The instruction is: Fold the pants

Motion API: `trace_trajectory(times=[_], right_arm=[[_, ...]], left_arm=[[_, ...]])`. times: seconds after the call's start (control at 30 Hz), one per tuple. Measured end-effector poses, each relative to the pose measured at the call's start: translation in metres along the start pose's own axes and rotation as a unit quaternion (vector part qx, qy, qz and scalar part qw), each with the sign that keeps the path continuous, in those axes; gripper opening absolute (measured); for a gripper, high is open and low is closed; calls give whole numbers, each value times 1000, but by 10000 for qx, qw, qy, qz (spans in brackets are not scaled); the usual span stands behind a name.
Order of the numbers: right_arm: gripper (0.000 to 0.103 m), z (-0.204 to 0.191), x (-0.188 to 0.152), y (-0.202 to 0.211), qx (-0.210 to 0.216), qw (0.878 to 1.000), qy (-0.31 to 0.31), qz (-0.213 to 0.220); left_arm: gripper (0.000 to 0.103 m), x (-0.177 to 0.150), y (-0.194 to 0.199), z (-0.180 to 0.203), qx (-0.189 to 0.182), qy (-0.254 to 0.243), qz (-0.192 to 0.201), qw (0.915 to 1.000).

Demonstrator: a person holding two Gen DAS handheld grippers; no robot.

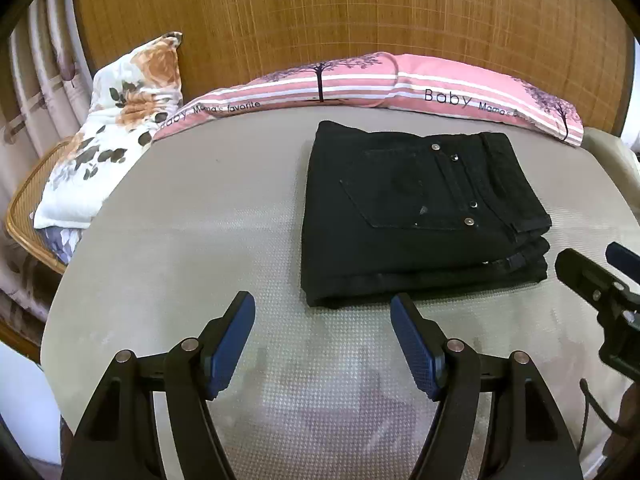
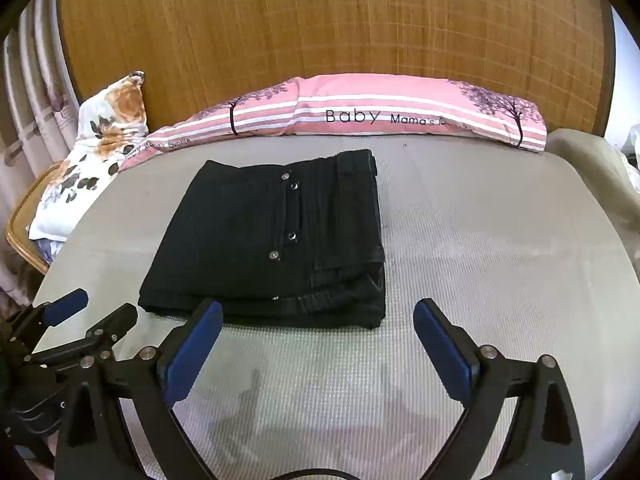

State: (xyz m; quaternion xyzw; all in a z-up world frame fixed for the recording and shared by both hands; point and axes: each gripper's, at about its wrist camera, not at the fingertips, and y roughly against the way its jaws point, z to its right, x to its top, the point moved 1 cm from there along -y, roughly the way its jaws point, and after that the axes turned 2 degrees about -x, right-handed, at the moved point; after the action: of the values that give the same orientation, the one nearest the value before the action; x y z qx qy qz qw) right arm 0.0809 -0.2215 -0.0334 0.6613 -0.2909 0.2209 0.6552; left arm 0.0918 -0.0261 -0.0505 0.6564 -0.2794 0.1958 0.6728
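Note:
Black pants [image 1: 416, 216] lie folded into a compact stack on the grey bed mat [image 1: 192, 240], back pocket and metal rivets facing up. They also show in the right wrist view [image 2: 276, 240]. My left gripper [image 1: 323, 308] is open and empty, hovering just in front of the stack's near edge. My right gripper [image 2: 318, 314] is open and empty, in front of the stack's near right corner. The right gripper shows at the right edge of the left wrist view [image 1: 600, 276]. The left gripper shows at the lower left of the right wrist view [image 2: 92, 312].
A pink striped pillow [image 2: 360, 116] lies along the wooden headboard [image 2: 320, 32]. A floral pillow [image 1: 116, 128] rests at the left edge of the bed over a rattan chair [image 1: 24, 216]. Curtains [image 1: 36, 80] hang at far left. A beige cushion [image 2: 592, 160] sits at the right.

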Motion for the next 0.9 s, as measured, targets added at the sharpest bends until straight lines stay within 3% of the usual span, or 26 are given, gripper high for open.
trace_trajectory(times=[0.9], right_arm=[[95, -11, -13, 6, -135, 9998, 128, 4]], left_arm=[[71, -8, 15, 2, 50, 140, 94, 9998]])
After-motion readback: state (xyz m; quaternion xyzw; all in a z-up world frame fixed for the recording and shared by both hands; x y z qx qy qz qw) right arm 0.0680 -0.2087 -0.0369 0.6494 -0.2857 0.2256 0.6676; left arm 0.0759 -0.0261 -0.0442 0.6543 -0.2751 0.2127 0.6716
